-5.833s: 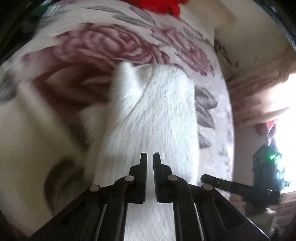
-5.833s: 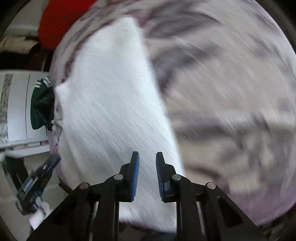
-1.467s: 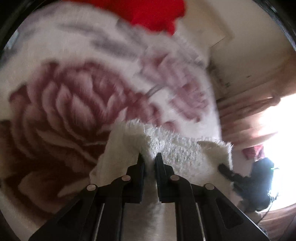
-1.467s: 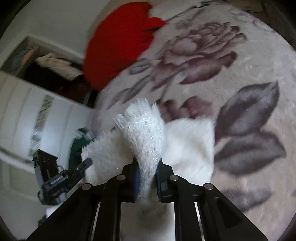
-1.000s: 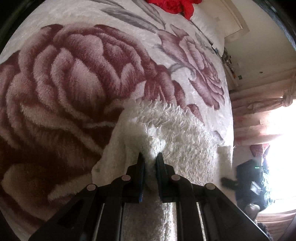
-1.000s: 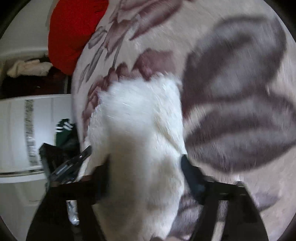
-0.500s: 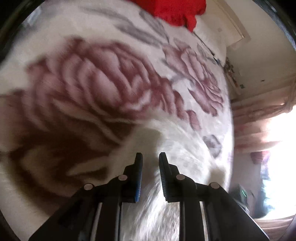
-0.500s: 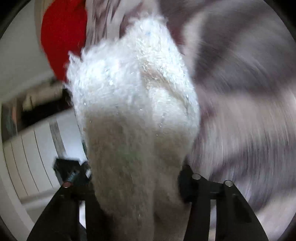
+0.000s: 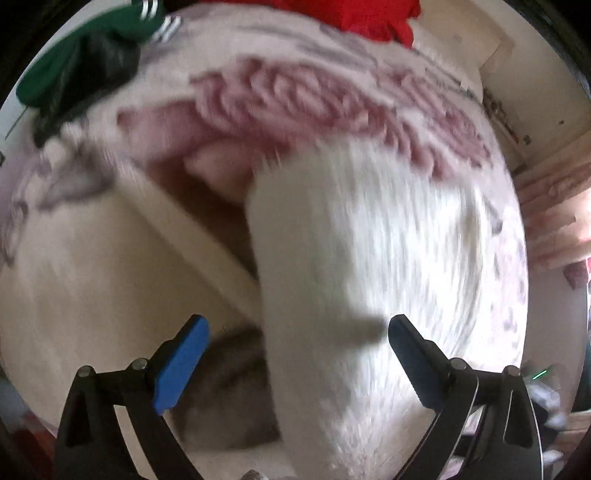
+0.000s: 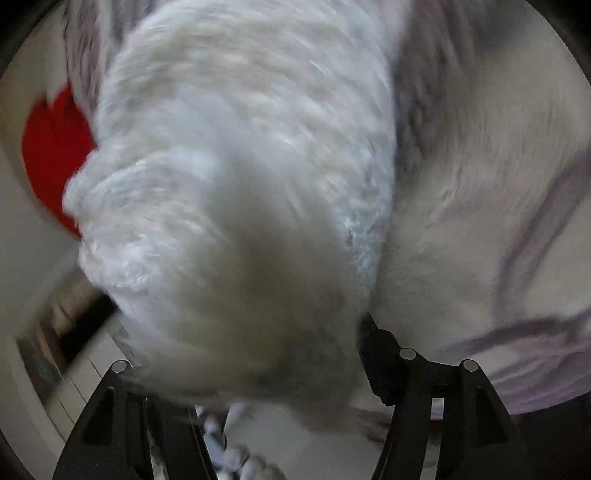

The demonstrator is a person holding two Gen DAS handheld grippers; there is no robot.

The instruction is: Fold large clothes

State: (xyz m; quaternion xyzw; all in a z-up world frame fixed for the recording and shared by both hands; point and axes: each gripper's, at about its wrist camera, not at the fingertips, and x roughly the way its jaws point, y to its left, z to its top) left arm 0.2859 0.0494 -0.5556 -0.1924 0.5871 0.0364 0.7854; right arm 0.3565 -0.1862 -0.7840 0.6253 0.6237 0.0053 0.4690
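A fluffy white garment (image 9: 369, 258) lies folded on a rose-patterned blanket (image 9: 314, 96). My left gripper (image 9: 295, 354) is wide open above the garment's near end, its blue pads apart and holding nothing. In the right wrist view the same white garment (image 10: 240, 166) fills the middle, very close to the lens. My right gripper (image 10: 251, 376) has its jaws spread wide with the fluffy fabric bulging between them; the fingertips are mostly hidden by it.
A red garment (image 9: 354, 14) lies at the far end of the bed and also shows in the right wrist view (image 10: 51, 155). A green and black garment (image 9: 81, 62) lies at the far left. A wall and curtain (image 9: 554, 206) are on the right.
Both grippers were shut on the white garment's edges. The left has since opened wide and pulled back, letting the garment lie flat. The right jaws have spread open around the fabric.
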